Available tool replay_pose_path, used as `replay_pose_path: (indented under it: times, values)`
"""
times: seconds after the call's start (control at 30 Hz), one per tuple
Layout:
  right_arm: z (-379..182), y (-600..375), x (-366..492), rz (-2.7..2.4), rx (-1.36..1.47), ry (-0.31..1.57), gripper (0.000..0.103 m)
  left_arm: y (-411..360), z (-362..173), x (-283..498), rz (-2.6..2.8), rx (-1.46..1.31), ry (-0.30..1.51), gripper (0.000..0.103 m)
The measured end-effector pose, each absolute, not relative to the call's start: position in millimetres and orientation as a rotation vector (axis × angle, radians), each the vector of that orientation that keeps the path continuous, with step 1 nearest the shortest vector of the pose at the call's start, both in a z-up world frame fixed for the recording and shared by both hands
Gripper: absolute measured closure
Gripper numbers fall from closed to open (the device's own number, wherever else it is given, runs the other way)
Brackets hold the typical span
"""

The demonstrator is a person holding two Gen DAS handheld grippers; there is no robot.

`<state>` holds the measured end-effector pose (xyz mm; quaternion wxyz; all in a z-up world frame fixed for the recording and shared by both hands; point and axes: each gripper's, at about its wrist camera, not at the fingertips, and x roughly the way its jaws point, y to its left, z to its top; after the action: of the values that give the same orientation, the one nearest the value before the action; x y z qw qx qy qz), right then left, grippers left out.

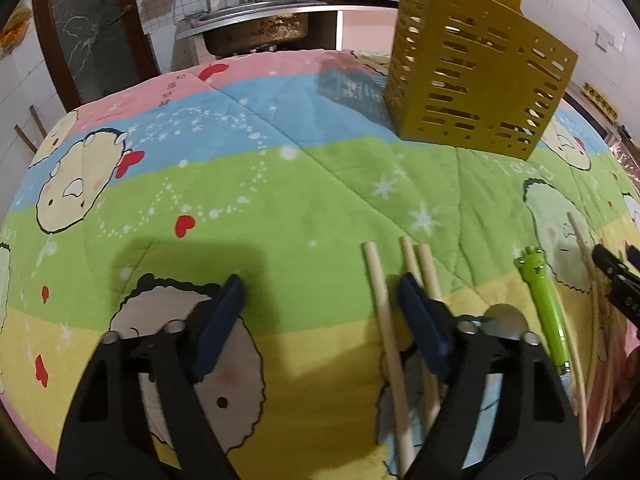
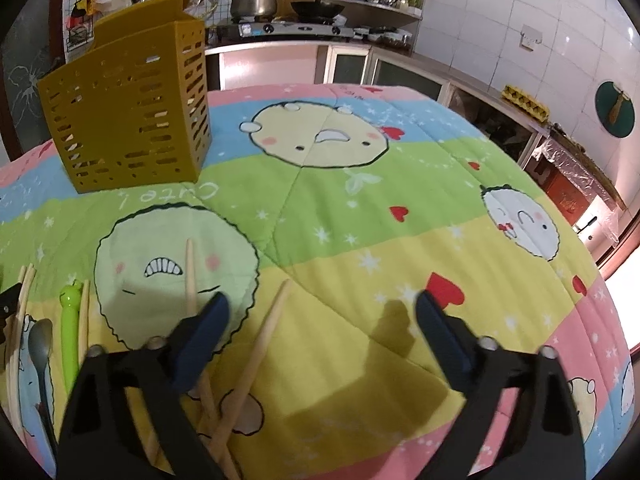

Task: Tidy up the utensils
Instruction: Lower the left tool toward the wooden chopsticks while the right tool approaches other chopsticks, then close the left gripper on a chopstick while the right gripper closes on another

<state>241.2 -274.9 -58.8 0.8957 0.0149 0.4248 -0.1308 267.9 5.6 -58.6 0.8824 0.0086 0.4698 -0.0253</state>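
Observation:
A yellow slotted utensil holder (image 1: 476, 80) stands upright at the far side of the quilt; it also shows in the right wrist view (image 2: 128, 116). Several wooden chopsticks (image 1: 384, 320) lie near my left gripper (image 1: 320, 296), which is open and empty above the quilt. A metal spoon (image 1: 506, 320) and a green frog-handled utensil (image 1: 546, 300) lie to its right. My right gripper (image 2: 322, 312) is open and empty over loose chopsticks (image 2: 264, 340). The spoon (image 2: 40, 344) and green utensil (image 2: 70, 332) lie at its left.
A colourful cartoon quilt (image 1: 280, 184) covers the table. A kitchen counter with a sink (image 1: 256, 28) is behind it; a stove with a pot (image 2: 256, 4) and shelves stand beyond. The right gripper's tip shows at the left view's right edge (image 1: 616, 276).

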Motion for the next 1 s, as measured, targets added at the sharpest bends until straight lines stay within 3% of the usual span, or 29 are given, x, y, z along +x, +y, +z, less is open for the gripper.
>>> replay_pose_path:
  times: [0.13, 0.27, 0.43, 0.53, 0.63, 0.7, 0.83, 1.0]
  values:
    - [-61.8, -275.1, 244.5, -0.254, 0.064, 0.918, 0.029, 0.8, -55.5, 269.2, -0.060, 0.007, 1.003, 0.048]
    - [-61.4, -273.9, 246.7, -0.238, 0.105, 0.961, 0.041, -5.0, -53.9, 270.2, -0.056, -0.004, 1.021, 0.060]
    - [-60.2, -274.8, 250.9, -0.231, 0.148, 0.984, 0.053, -9.3, -53.9, 273.2, -0.068, -0.001, 1.038, 0.067]
    - [-59.1, -272.5, 256.5, -0.226, 0.159, 0.984, 0.067, -9.6, -53.7, 279.1, -0.059, -0.008, 1.046, 0.070]
    - [-57.3, -267.9, 261.3, -0.218, 0.152, 0.979, 0.082, -11.7, -52.7, 280.1, -0.060, -0.010, 1.052, 0.085]
    - [-57.0, -268.1, 264.5, -0.218, 0.154, 0.976, 0.091, -12.3, -53.1, 280.2, -0.061, -0.013, 1.051, 0.088]
    - [-55.8, -269.9, 267.6, -0.212, 0.165, 0.955, 0.097, -11.0, -53.5, 279.1, -0.059, -0.022, 1.037, 0.096]
    - [-51.2, -268.4, 263.2, -0.187, 0.170, 0.913, 0.098, -9.5, -52.2, 273.6, -0.058, -0.050, 1.008, 0.098]
